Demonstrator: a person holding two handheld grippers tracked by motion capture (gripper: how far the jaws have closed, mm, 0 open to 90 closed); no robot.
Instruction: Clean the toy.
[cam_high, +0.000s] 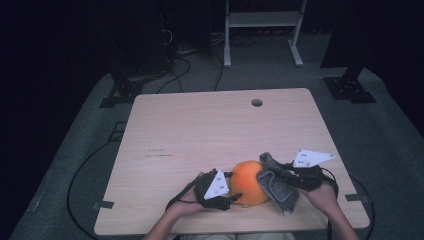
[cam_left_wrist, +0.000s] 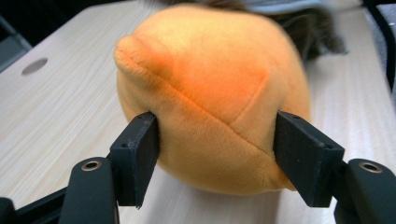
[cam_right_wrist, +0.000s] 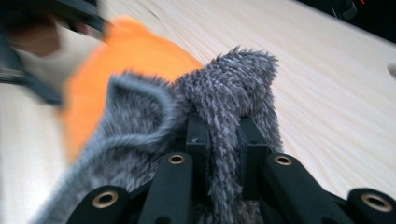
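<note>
Orange round plush ball (cam_high: 248, 182) sits near the table's (cam_high: 200, 130) front edge, clamped at its sides by the left gripper (cam_left_wrist: 215, 154), pads denting the pile. Right gripper (cam_right_wrist: 223, 140) is clenched on a fold of grey fuzzy cloth (cam_high: 276, 187) draped against the ball's right side. To wipe well: keep the left clamp steady w/ the ball on the tabletop, drag cloth across the surface w/o losing the fold. Both forearms enter from the bottom edge, hands angled inward toward the ball.
</note>
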